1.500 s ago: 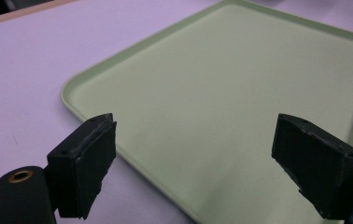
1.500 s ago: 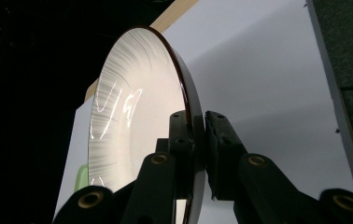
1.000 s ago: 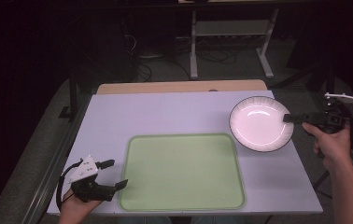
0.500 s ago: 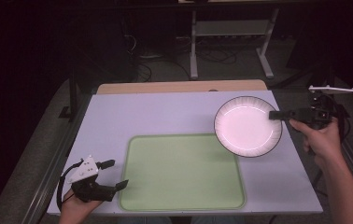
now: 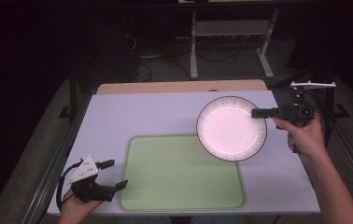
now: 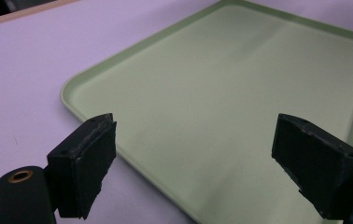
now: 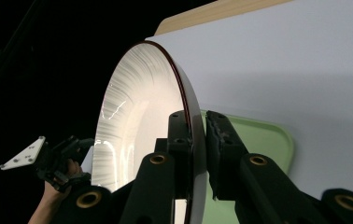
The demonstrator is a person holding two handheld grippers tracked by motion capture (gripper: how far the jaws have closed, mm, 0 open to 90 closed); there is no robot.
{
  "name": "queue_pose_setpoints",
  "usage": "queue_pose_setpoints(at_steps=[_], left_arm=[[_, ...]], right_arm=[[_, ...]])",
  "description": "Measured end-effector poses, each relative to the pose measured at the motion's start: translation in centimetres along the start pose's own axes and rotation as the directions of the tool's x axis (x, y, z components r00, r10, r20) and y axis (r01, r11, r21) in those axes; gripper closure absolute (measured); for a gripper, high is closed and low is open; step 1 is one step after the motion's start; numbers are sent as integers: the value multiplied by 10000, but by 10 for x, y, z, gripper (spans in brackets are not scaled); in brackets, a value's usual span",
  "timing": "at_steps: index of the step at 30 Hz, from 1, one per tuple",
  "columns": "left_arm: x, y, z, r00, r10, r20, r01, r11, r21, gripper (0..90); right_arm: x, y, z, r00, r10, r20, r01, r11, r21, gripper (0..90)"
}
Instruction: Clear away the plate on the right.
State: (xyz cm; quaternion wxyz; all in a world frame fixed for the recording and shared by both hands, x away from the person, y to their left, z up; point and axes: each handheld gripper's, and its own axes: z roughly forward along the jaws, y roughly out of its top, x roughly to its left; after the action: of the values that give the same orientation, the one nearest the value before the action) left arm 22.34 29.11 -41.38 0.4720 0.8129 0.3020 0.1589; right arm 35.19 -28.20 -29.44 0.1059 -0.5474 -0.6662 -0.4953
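Now right claw (image 5: 258, 113) pinches plate (image 5: 230, 128) rim, plate face-up, roughly level; left claw (image 5: 116, 173) spread wide.

The left gripper (image 6: 202, 168) hovers with fingers (image 6: 83, 165) spread wide over the green tray's (image 6: 240, 84) corner on the white table (image 6: 25, 79).

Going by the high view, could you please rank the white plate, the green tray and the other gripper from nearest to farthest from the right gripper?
1. The white plate: clamped by its rim in the right gripper.
2. The green tray: flat on the table, below and left of the plate.
3. The left gripper: at the table's near left corner, jaws apart.
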Motion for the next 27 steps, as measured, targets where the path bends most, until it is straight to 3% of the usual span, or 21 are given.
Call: queue_pose_setpoints(at_steps=[8, 13, 27], left_arm=[[0, 0, -1, 10000, -28, -15, 28, 10000, -24, 138], [0, 0, -1, 10000, -24, -35, 24, 10000, -29, 138], [1, -1, -1, 10000, -49, -28, 49, 10000, -42, 138]], right_arm=[[18, 2, 20, 9990, -144, -429, 148, 9999, 75, 799], [27, 4, 30, 9993, -238, -272, 240, 9997, 50, 797], [39, 1, 68, 9974, -178, -691, 183, 9998, 66, 794]])
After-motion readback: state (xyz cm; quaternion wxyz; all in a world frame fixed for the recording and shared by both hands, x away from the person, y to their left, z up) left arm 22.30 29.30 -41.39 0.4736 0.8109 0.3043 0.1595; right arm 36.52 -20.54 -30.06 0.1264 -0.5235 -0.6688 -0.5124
